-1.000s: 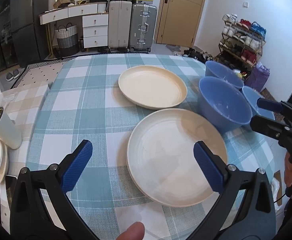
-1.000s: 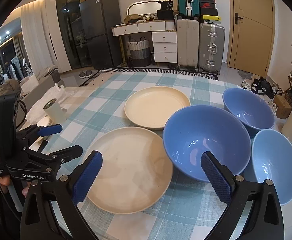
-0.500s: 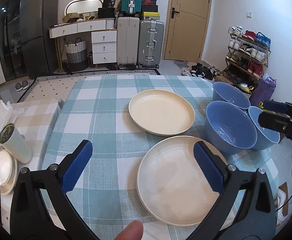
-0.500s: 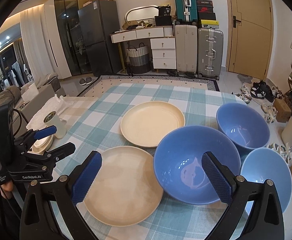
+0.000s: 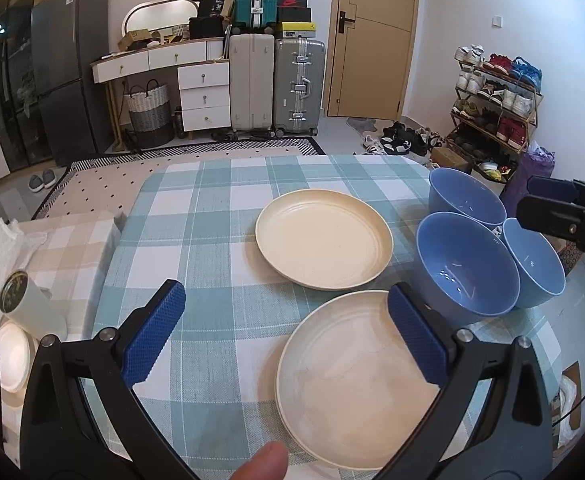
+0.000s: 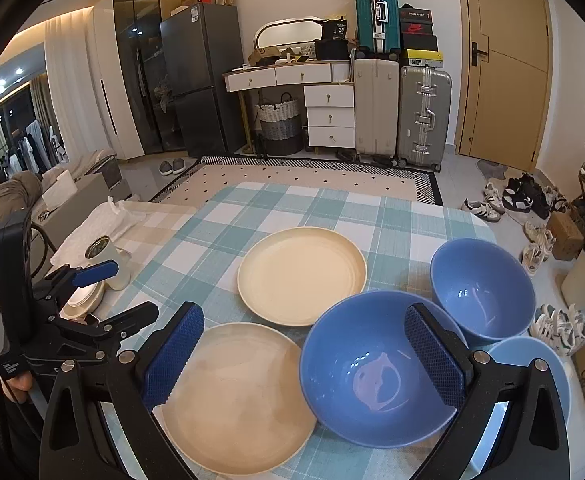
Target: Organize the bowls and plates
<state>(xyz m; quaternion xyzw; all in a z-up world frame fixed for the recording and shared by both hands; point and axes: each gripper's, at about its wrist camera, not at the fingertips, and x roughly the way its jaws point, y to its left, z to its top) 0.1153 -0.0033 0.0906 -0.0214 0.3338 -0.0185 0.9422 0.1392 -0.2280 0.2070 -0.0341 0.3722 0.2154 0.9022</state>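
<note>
We hold both grippers above the table [image 5: 196, 200], each spread wide and empty; the left gripper [image 5: 286, 332] has the near plate [image 5: 356, 384] just below at 5 o'clock, its right finger over the rim; the far plate [image 5: 324, 238] lies at 12, apart from the near one. The right gripper [image 6: 304, 356] straddles the big bowl [image 6: 372, 368]; two smaller bowls [image 6: 482, 288] sit at 1 and 3. We judge left nearer the plates, right nearer the bowls.
</note>
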